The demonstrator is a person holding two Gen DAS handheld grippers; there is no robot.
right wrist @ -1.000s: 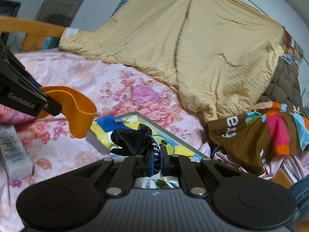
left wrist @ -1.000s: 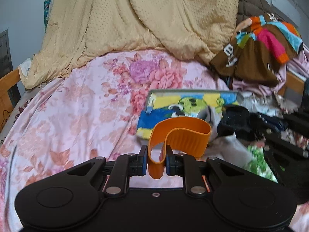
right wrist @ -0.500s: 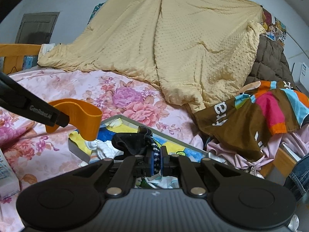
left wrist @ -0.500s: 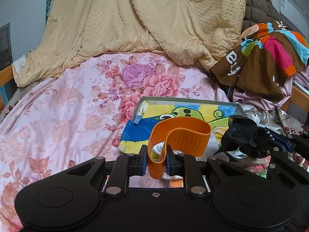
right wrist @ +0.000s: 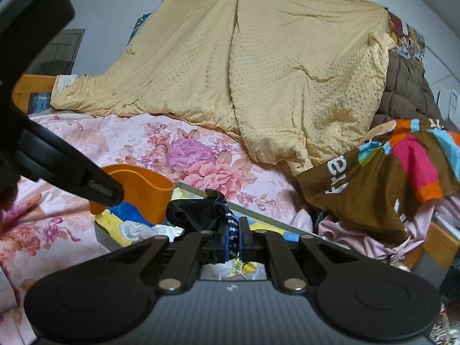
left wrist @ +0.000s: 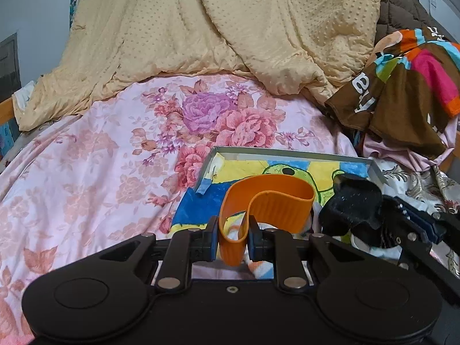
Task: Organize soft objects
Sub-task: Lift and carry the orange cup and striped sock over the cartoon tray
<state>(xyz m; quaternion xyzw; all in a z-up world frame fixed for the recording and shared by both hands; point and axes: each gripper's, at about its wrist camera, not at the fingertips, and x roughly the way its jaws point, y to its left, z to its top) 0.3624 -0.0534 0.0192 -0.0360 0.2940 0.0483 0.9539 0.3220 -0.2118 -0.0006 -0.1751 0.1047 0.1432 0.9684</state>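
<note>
From the left wrist view, the left gripper (left wrist: 232, 238) has its jaws closed on a folded orange silicone band (left wrist: 266, 204), whose free loop curls forward and to the right above the near part of a shallow tray (left wrist: 290, 153) lined with a bright cartoon print. The tray lies on the floral bedsheet (left wrist: 100, 155) toward the right side of the bed, with a heaped tan blanket (left wrist: 230, 28) behind it and a brown multicoloured garment (left wrist: 402, 92) at the right edge. Compared with a second ago, the tray sits fuller and more central in this view and the band hangs further over it, so the gripper has come in over the container. The right gripper (left wrist: 408, 224) shows at the right, carrying a black fabric piece (left wrist: 353, 207) just beside the band. From the right wrist view, the right gripper (right wrist: 232, 238) has its jaws shut on that black fabric piece (right wrist: 198, 210) and a blue dotted strip (right wrist: 231, 230), held above the tray's near edge (right wrist: 258, 212); the orange silicone band (right wrist: 143, 195) hangs just to its left from the left gripper (right wrist: 95, 184). Both items have closed in on the tray together, which suggests the carrying phase is nearly finished and lowering and release over the tray comes next; neither item rests in it yet
</note>
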